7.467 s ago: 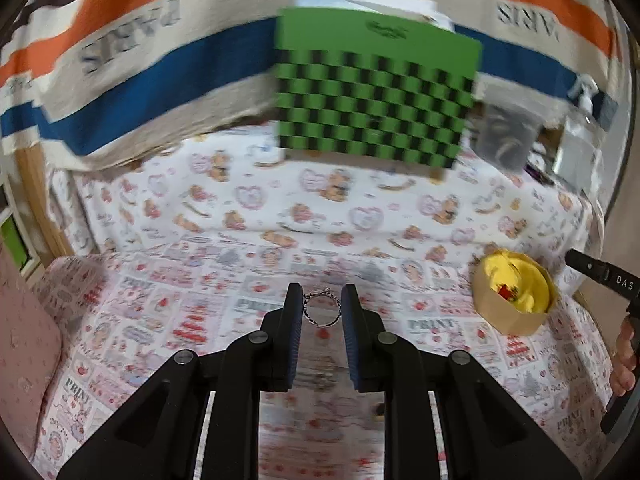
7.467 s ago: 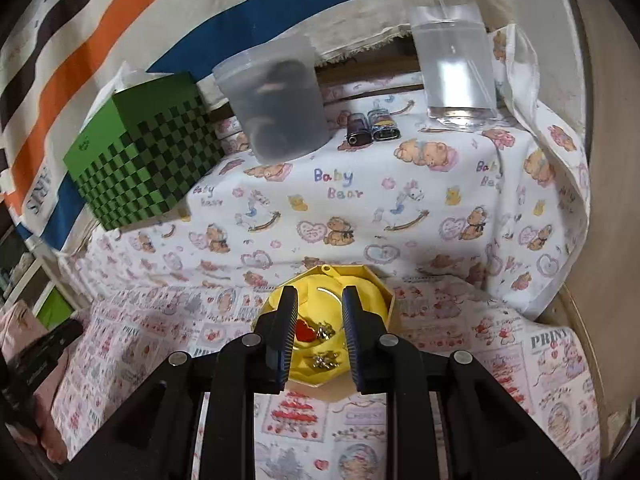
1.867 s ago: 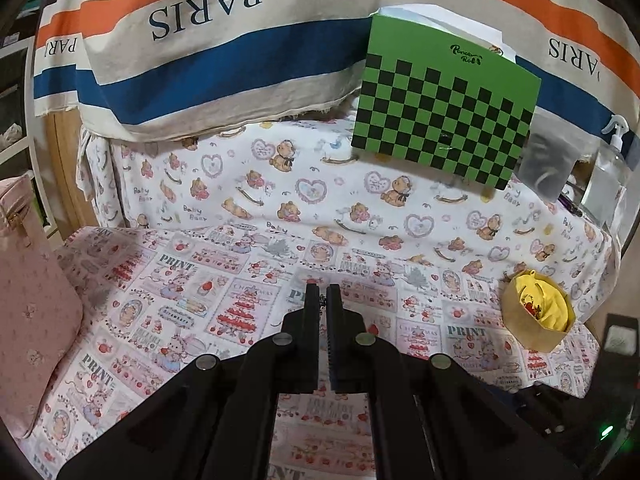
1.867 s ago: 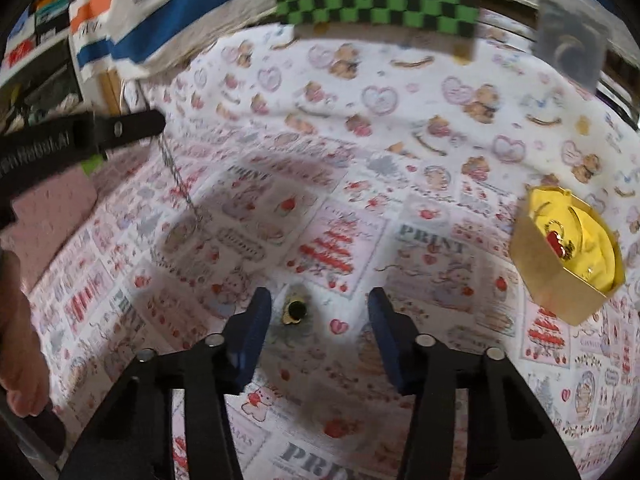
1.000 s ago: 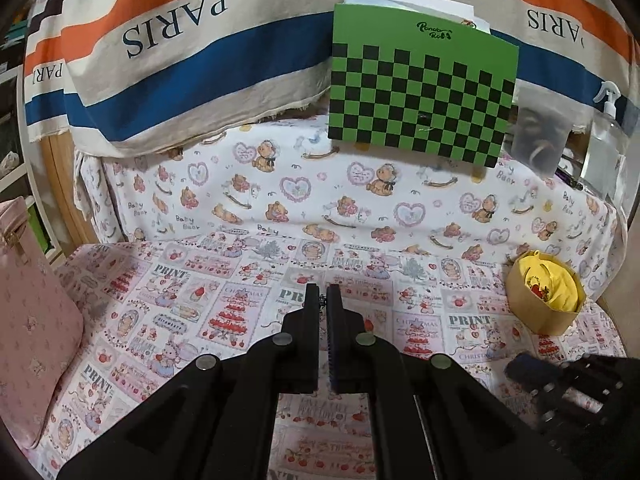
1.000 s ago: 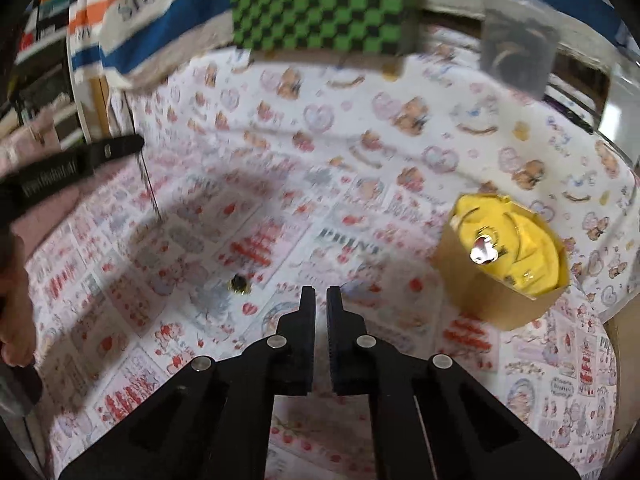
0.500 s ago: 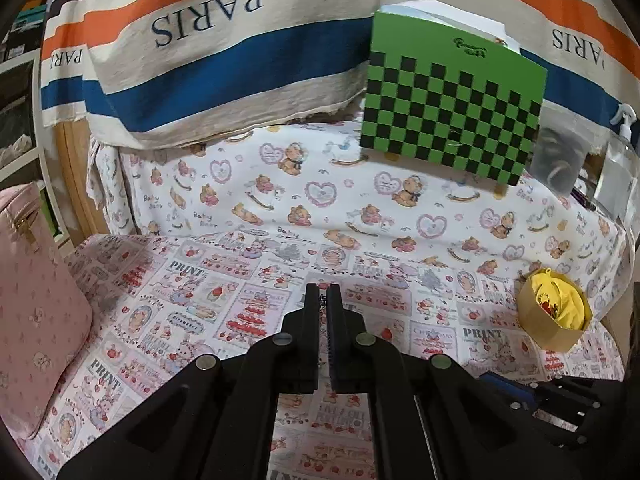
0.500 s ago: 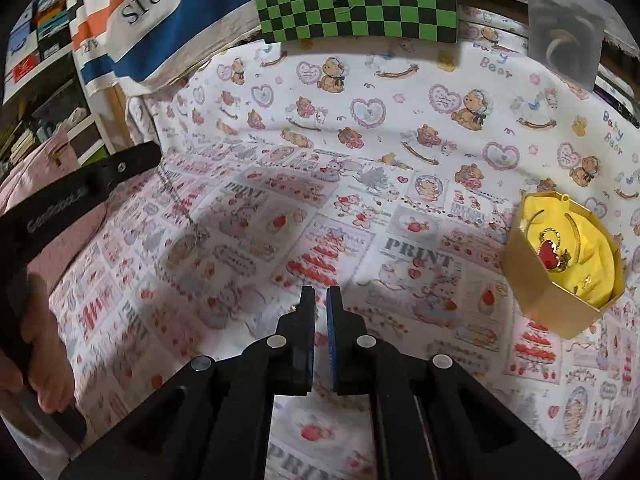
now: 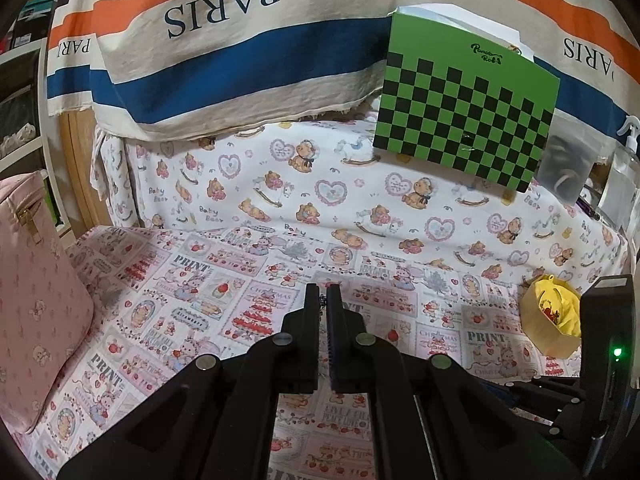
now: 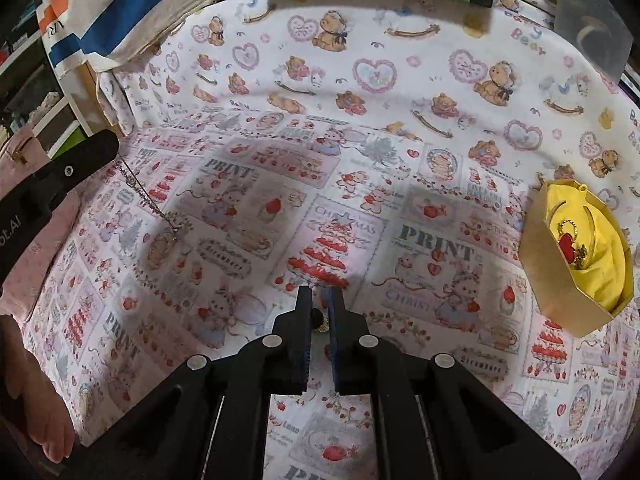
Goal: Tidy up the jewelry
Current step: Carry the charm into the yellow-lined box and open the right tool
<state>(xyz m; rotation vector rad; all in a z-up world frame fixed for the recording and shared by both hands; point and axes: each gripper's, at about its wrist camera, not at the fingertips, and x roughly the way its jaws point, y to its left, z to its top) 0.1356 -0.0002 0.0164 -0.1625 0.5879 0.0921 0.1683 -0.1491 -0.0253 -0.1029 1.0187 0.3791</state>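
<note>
The right tongs point(image 10: 320, 312), empty a second before, had clamped the small earring point(image 10: 319, 319) off the tabletop point(image 10: 248, 240), while the left tongs point(image 9: 322, 300) still pinched the chain point(image 10: 148, 196), leaving the yellow box point(image 10: 560, 292) next.

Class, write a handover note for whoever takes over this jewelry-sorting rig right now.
Left gripper: shut on a thin chain, which dangles over the cloth.
Right gripper: jaws opening, a small dark stud between them.
Yellow-lined box: off to the right, already holds a red heart piece.
Left to do: stud and chain into the box.
</note>
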